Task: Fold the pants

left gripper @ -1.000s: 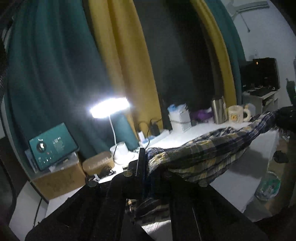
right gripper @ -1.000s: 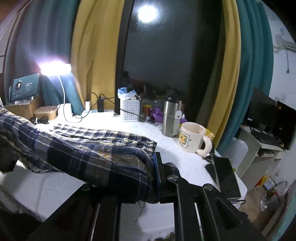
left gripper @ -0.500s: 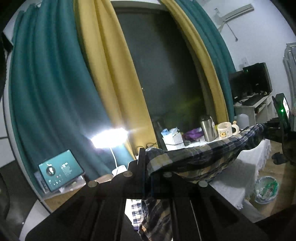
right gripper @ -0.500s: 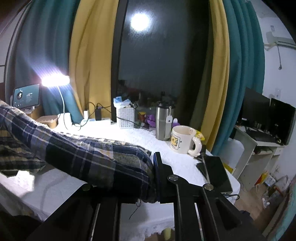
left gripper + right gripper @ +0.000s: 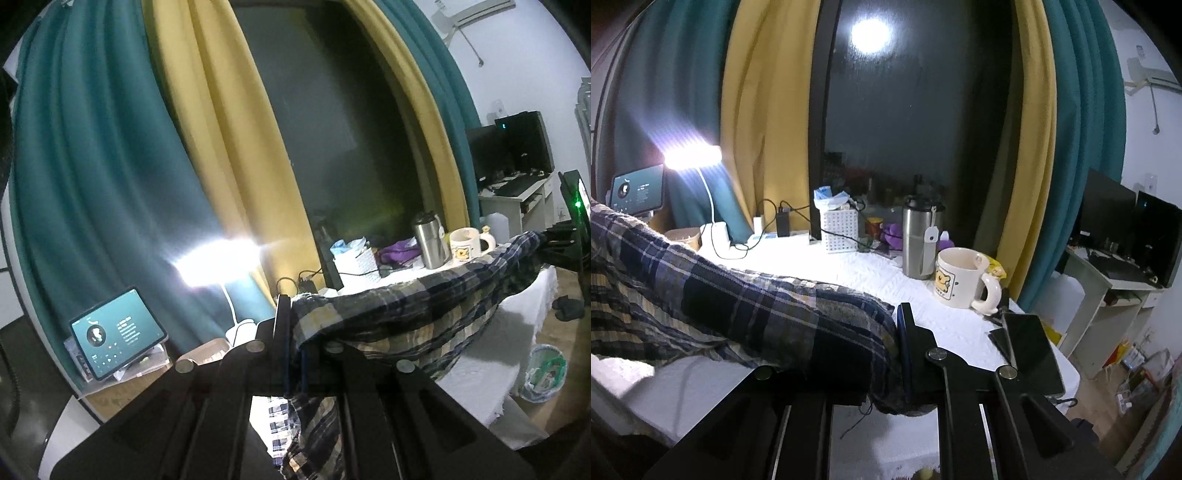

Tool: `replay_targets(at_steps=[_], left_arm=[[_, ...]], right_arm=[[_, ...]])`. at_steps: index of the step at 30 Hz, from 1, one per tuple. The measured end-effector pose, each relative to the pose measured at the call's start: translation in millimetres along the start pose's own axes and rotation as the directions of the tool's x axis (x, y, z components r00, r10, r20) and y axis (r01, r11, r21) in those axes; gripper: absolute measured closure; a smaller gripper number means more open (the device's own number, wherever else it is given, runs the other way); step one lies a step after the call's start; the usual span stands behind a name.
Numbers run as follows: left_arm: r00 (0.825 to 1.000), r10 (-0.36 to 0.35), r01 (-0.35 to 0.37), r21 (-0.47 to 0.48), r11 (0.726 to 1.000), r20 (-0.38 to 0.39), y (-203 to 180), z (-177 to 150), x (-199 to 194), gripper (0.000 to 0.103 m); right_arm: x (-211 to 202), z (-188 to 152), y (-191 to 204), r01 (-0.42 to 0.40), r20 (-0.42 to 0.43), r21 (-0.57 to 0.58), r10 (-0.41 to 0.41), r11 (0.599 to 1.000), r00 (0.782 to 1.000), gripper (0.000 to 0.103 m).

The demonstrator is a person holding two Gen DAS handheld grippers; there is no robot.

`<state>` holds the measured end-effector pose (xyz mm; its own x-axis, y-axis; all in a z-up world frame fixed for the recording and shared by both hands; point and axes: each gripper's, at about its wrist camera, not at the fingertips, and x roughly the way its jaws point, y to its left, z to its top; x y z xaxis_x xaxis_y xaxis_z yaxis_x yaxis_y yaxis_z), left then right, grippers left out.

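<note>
Pants lifted and stretched, fold not yet laid

The left gripper (image 5: 293,354) and right gripper (image 5: 886,354) each pinch one end of the plaid pants (image 5: 746,302), which span above the white table (image 5: 871,273); they are not laid down, and every fold remains.

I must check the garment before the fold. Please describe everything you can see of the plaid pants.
The plaid pants are soft woven cloth, checked in navy, tan and white, and wrinkled. They hang stretched between both tongs above the white table: the left tongs are shut on one end, with loose cloth drooping below, and the right tongs are shut on the other, bunched end. The middle sags toward the table.
</note>
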<state>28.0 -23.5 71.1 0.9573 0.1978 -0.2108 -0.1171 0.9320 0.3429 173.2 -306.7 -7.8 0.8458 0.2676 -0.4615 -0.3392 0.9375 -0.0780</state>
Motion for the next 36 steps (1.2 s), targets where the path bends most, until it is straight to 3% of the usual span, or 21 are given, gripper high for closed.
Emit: replay_targets(at_steps=[19,36], left_arm=[[0.994,-0.005,0.004,-0.011,1.000,-0.107,16.2,-12.0,97.4,0.100],[0.967,-0.012,0.005,-0.029,1.000,-0.256,33.3,-53.0,206.9,0.100]], right_arm=[[86.7,28.7,1.9,0.006,-0.085,-0.010,-0.007,1.000,0.996,0.090],[184.9,37.0,21.6,-0.023,-0.198,-0.026,0.018,0.999,0.980,0.090]])
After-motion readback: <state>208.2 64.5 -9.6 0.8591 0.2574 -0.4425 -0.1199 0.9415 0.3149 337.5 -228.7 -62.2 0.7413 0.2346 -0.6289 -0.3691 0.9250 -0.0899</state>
